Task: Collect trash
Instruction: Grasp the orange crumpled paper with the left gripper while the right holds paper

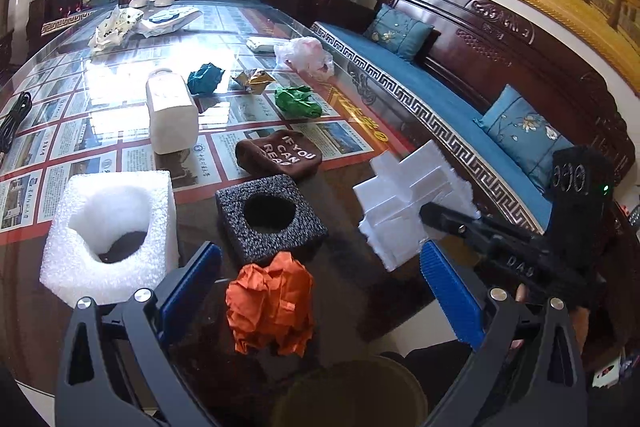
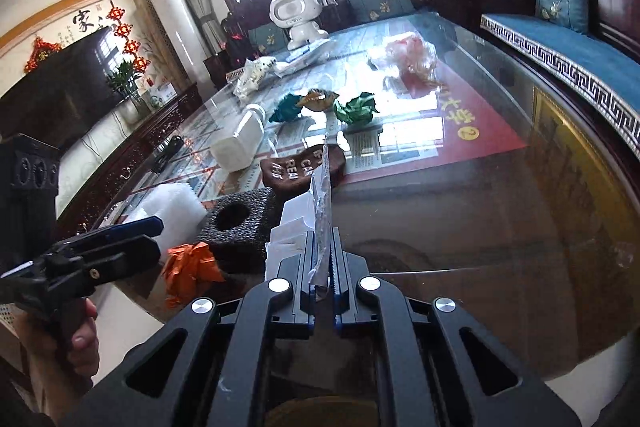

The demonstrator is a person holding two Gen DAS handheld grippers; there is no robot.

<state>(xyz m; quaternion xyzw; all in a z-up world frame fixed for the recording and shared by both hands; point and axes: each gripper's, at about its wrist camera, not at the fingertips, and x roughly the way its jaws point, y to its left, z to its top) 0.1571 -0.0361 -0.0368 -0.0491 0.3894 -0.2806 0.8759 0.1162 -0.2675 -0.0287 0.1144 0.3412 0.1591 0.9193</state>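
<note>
The right gripper [image 2: 325, 267] is clamped on a white foam piece [image 1: 404, 203], held above the table's [image 2: 460, 211] near edge. The left gripper [image 1: 320, 291] stands wide, jaws either side of an orange paper ball [image 1: 270, 303], not touching. Most trash is still out: foam blocks, green [image 1: 298, 101] and teal wads, a bottle [image 1: 172, 115]. A bin rim [image 1: 348, 391] shows below; collection looks barely begun.

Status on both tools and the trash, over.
Right tool shut on foam piece. Left tool open around orange paper. Nothing in the way.
</note>
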